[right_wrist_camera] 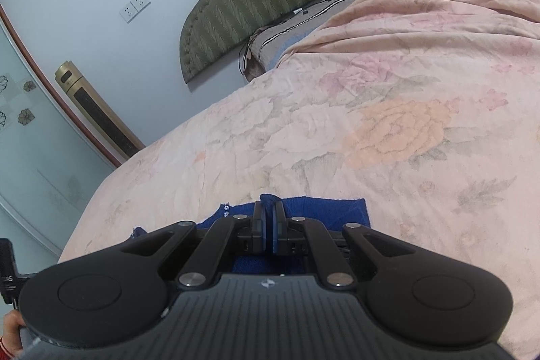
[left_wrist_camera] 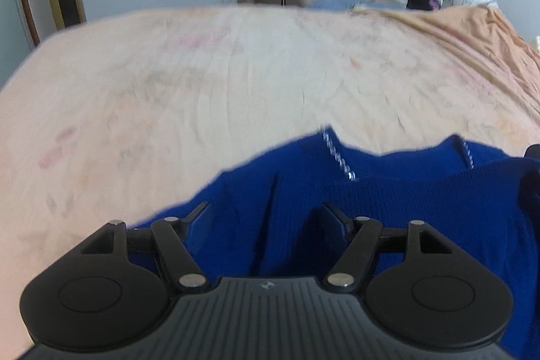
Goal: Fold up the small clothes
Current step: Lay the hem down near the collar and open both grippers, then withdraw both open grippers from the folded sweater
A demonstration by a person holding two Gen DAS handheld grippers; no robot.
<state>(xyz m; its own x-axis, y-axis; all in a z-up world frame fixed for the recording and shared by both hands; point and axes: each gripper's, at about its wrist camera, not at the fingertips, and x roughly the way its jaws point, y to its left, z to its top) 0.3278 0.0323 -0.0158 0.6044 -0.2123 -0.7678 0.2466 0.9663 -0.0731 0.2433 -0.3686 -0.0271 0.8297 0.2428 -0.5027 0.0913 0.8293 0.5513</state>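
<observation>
No readable text in the left wrist view. On both gripper bodies a small pale logo mark sits mid-top of the ribbed housing, left gripper (left_wrist_camera: 266,218) and right gripper (right_wrist_camera: 269,216); a symbol only, no letters. In the right wrist view a black device (right_wrist_camera: 8,272) at the left edge carries small white print, too tiny and blurred to read.

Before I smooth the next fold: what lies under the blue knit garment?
The blue knit garment lies on the pink floral bedsheet, which shows all around it. Whatever sits directly beneath the knit is covered.
</observation>
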